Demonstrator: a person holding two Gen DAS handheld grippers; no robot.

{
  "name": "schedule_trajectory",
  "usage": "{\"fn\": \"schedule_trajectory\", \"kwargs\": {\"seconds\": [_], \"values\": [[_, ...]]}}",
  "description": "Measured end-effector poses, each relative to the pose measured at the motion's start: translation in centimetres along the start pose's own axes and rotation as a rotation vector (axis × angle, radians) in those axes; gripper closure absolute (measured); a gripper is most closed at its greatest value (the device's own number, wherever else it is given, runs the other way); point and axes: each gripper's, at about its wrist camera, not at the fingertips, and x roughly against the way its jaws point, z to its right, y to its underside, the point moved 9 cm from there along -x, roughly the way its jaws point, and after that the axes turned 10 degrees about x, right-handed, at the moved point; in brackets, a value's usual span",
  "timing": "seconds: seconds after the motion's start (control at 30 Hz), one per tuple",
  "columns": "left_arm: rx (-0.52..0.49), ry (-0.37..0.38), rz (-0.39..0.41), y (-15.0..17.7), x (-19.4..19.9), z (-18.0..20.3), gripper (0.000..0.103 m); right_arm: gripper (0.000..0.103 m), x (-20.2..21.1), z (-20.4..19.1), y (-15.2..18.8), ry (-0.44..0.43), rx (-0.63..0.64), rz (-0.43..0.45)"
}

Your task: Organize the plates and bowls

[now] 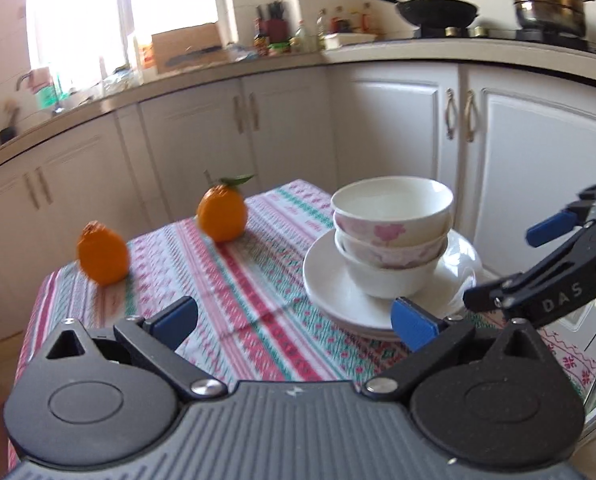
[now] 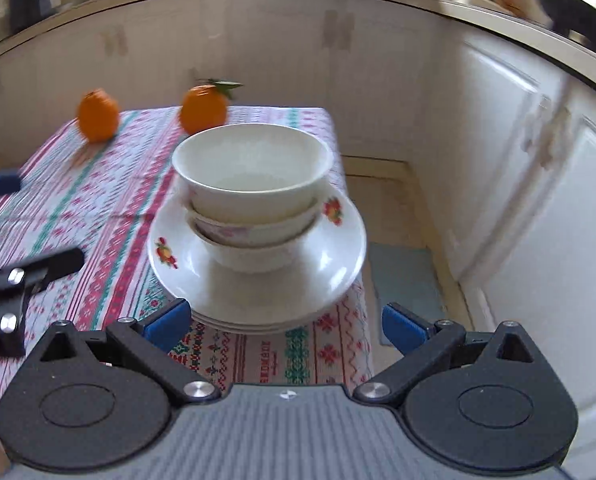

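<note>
Three white bowls (image 1: 391, 226) are nested and stand on a stack of white plates (image 1: 337, 296) at the right end of a table with a striped cloth (image 1: 234, 280). In the right wrist view the bowls (image 2: 254, 192) sit on the plates (image 2: 329, 268), which have fruit prints. My left gripper (image 1: 294, 320) is open and empty, just left of the plates. My right gripper (image 2: 284, 324) is open and empty, close in front of the plate stack. The right gripper also shows in the left wrist view (image 1: 509, 264), beside the plates.
Two oranges (image 1: 102, 258) (image 1: 222, 214) stand on the far left part of the cloth. White kitchen cabinets (image 1: 397, 128) and a counter with a wok (image 1: 433, 10) and a steel pot (image 1: 549, 0) stand behind. The table edge drops off right of the plates.
</note>
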Motion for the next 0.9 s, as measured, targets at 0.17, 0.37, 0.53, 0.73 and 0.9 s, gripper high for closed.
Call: {"fn": "schedule_trajectory", "kwargs": {"seconds": [0.17,0.37,0.53,0.73,0.9], "values": [[0.108,-0.037,-0.016,0.3,3.1,-0.8,0.001,0.0,3.2,-1.0,0.9,0.052,-0.096,0.033],[0.162,-0.032,0.007,0.3,5.5,-1.0,0.001,0.0,6.6,-2.0,0.9,0.068,-0.102,0.101],[0.181,-0.041,0.036,0.1,7.2,-1.0,0.001,0.0,8.7,-2.2,0.6,0.086,-0.105,0.154],[0.193,-0.065,0.06,-0.4,7.7,-1.0,0.001,0.0,9.5,-2.2,0.3,0.108,-0.093,0.177],[0.204,-0.073,0.052,-0.2,7.4,-1.0,0.001,0.0,9.3,-2.0,0.2,0.122,-0.095,0.18]]}}
